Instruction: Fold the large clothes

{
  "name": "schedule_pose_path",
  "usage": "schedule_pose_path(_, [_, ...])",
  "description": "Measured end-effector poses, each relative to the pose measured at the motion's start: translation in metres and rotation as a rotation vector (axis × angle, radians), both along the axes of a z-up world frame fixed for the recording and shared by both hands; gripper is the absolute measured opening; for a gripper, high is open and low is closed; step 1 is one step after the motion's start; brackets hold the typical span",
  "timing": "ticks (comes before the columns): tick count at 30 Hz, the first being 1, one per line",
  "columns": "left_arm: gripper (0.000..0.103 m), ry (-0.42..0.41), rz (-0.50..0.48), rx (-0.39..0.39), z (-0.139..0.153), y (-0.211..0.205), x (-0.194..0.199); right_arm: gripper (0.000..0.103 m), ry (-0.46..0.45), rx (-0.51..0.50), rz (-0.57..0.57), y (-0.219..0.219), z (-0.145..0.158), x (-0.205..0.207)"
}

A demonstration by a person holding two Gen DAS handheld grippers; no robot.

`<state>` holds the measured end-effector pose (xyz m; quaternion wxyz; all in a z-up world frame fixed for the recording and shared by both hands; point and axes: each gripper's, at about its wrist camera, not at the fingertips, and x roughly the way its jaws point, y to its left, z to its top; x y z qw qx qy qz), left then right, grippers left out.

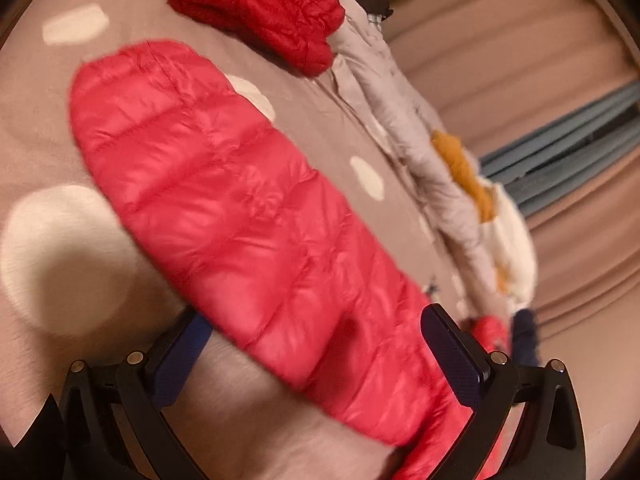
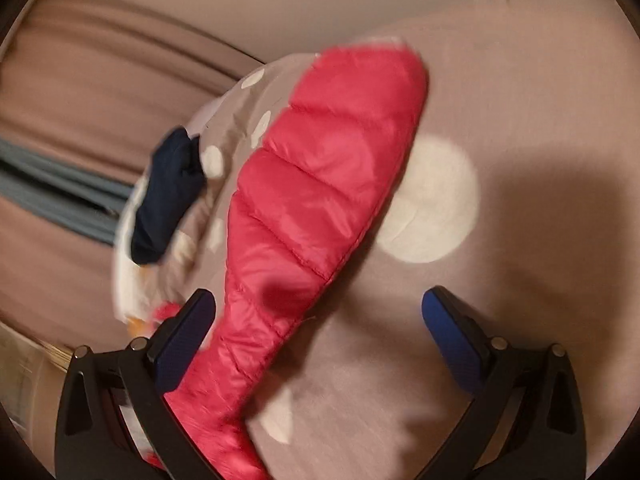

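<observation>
Here the red quilted jacket [image 1: 240,208] lies as a long padded strip across a mauve bedcover with pale dots [image 1: 52,128]. In the left wrist view its rounded far edge sits toward the upper left and its near end passes between the fingers of the left gripper [image 1: 320,348], whose jaws stand wide apart; whether either blue pad [image 1: 456,356] touches the fabric I cannot tell. In the right wrist view the same jacket [image 2: 320,184] runs from a rounded tip near the top down past the left pad [image 2: 184,340] of the right gripper [image 2: 320,328], which is also spread wide, with the jacket's stitched edge crossing close by that pad and the other pad [image 2: 452,340] over bare cover.

To the left of the jacket in the left view the bedcover is bare apart from its dots. On the other side, a darker red padded garment [image 1: 264,8] lies bunched near the top, just beyond the jacket's far end. A rumpled ridge of pale bedding [image 1: 400,120] runs along the bed's edge, with an orange cloth [image 1: 460,168] and white fabric [image 1: 512,240] on it. A dark navy garment [image 2: 168,196] rests on that ridge in the right view. Beyond hang brownish curtain folds [image 1: 540,60] with grey-blue bars [image 1: 568,152].
</observation>
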<state>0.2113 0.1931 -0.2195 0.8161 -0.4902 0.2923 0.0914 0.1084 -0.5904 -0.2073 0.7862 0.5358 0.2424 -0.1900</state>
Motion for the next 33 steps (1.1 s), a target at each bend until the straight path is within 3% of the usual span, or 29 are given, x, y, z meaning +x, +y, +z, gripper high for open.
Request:
schedule_pose_path(1, [0.098, -0.017, -0.009, -0.013, -0.001, 0.002, 0.003, 0.103, -0.026, -0.029, -0.026, 0.003, 0.002, -0.001])
schedule_pose_path(3, [0.066, 0.003, -0.043, 0.0, -0.005, 0.003, 0.013, 0.103, -0.108, -0.031, -0.03, 0.005, 0.006, 0.003])
schedule_pose_path(4, [0.058, 0.036, -0.071, 0.018, -0.007, 0.003, 0.02, 0.101, -0.15, -0.006, -0.017, 0.005, 0.004, 0.008])
schedule_pose_path(5, [0.047, 0.058, -0.063, 0.039, -0.008, 0.002, 0.022, 0.089, -0.171, 0.015, -0.012, 0.005, 0.002, 0.013])
schedule_pose_path(6, [0.038, 0.06, -0.046, 0.046, -0.01, 0.002, 0.02, 0.063, -0.165, 0.029, -0.02, 0.004, 0.001, 0.017])
schedule_pose_path(7, [0.034, 0.072, -0.034, 0.057, -0.01, 0.002, 0.019, 0.045, -0.142, 0.048, -0.022, 0.003, -0.003, 0.023])
schedule_pose_path(8, [0.028, 0.089, -0.021, 0.075, -0.011, 0.003, 0.017, 0.021, -0.106, 0.08, -0.021, 0.0, -0.009, 0.029])
schedule_pose_path(9, [0.023, 0.103, -0.012, 0.085, -0.011, 0.003, 0.015, 0.012, -0.064, 0.117, -0.03, -0.002, -0.017, 0.033])
schedule_pose_path(12, [0.017, 0.124, 0.003, 0.109, -0.01, 0.002, 0.009, 0.009, -0.075, 0.097, -0.046, 0.001, -0.021, 0.029])
schedule_pose_path(16, [0.015, 0.175, 0.001, 0.262, 0.004, -0.01, 0.002, 0.009, 0.009, -0.032, -0.002, 0.011, 0.0, 0.024])
schedule_pose_path(24, [0.014, 0.185, -0.054, 0.478, 0.018, -0.035, -0.037, 0.009, 0.031, -0.117, 0.027, -0.003, 0.012, -0.016])
schedule_pose_path(26, [0.014, 0.202, -0.051, 0.428, 0.009, -0.031, -0.046, 0.012, 0.037, -0.134, 0.033, -0.008, 0.011, -0.028])
schedule_pose_path(27, [0.019, 0.207, -0.045, 0.394, 0.004, -0.028, -0.048, 0.018, 0.031, -0.127, 0.042, -0.01, 0.008, -0.034])
schedule_pose_path(31, [0.028, 0.153, 0.025, 0.211, -0.004, -0.006, -0.063, 0.031, 0.024, -0.088, -0.019, -0.025, 0.007, -0.051])
schedule_pose_path(33, [0.042, 0.147, 0.068, 0.189, -0.002, -0.001, -0.065, 0.036, -0.004, -0.079, -0.062, -0.034, 0.009, -0.065])
